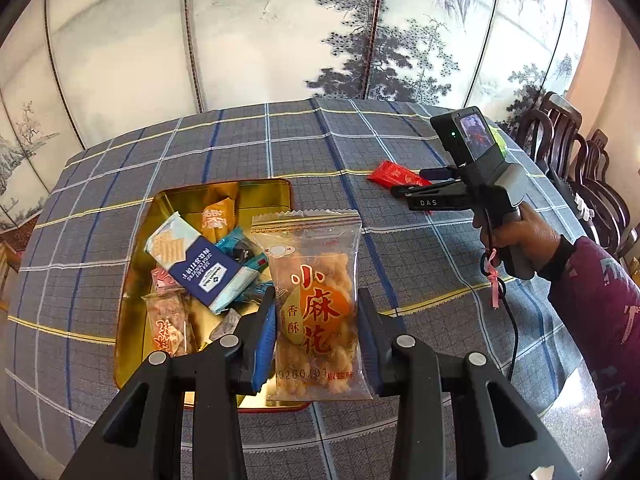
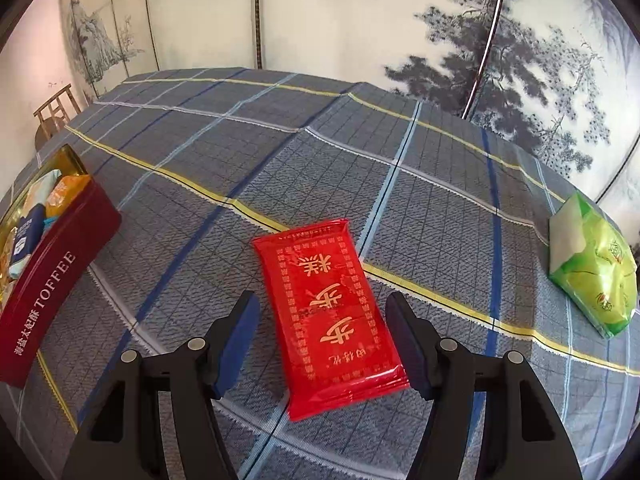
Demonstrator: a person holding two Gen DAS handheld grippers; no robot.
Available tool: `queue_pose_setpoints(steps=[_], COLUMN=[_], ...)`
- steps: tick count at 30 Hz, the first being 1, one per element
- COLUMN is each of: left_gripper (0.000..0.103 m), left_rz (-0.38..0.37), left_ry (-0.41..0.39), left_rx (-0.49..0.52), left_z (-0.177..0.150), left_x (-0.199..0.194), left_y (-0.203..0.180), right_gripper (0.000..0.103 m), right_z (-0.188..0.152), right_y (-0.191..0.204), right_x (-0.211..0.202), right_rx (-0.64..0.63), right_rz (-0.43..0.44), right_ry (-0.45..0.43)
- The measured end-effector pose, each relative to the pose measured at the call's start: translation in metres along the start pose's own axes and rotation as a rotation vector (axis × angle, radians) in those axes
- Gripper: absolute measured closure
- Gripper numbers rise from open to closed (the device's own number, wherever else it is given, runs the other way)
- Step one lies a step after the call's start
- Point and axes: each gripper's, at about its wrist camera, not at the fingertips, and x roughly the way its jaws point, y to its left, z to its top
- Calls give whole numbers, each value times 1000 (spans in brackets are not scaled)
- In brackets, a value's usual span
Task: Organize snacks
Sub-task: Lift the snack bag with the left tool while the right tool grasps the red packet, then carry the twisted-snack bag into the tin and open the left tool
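The left gripper (image 1: 316,334) pinches a clear fried-twist snack bag (image 1: 314,316) above the gold-lined red toffee tin's near rim (image 1: 280,406), while the right gripper (image 2: 322,344), fingers spread and holding nothing, straddles a flat red foil packet (image 2: 326,312) on open checked tablecloth (image 2: 240,160).

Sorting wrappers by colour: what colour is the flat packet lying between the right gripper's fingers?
Red with gold lettering and border: the red packet, clearest in the right wrist view.

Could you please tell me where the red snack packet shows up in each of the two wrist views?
Left wrist view: red packet upper right, on the cloth behind the right tool.
Right wrist view: red packet centre, lying flat between the open fingers.
Shared landmark: the toffee tin, left in both.
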Motion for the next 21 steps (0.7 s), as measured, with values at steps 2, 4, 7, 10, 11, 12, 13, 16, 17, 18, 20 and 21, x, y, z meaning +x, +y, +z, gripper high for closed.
queue_pose_setpoints(steps=[2,4,7,10,11,12,13,16,17,18,20,21], left_gripper=[70,70,70,70,70,70,70,70,70,70,70,70], left_rz=[10,21,41,72,83,92,99,123,131,137,139,140], left_ry=[-3,-9,-20,-33,-35,-36,-37,-51,-54,-55,-60,-63], left_rx=[-15,-29,-54,-77,-85,-92,-100,-116,-116,-116,-112,-104], left_z=[0,0,-2,-8,-10,-12,-14,-21,-23,-24,-24,-23], left_x=[-1,-4,-10,-18,-20,-22,-24,-31,-33,-34,-34,-34], left_y=[8,15,29,44,49,55,60,74,77,80,83,84], right_gripper=[41,56,57,57,57,57,57,57,57,57,57,57], right_z=[1,-2,-12,-37,-47,-56,-66,-91,-97,-103,-113,-117], right_y=[-6,-7,2,18,26,36,45,61,65,66,63,61], right_x=[6,2,-9,-39,-52,-65,-76,-103,-108,-111,-109,-106], right_rx=[34,55,71,116,129,139,150,199,205,212,250,268], right_rz=[34,10,1,116,143,139,145,149,122,94,70,55], right_ry=[16,23,47,-9,-39,-61,-83,-140,-153,-160,-145,-135])
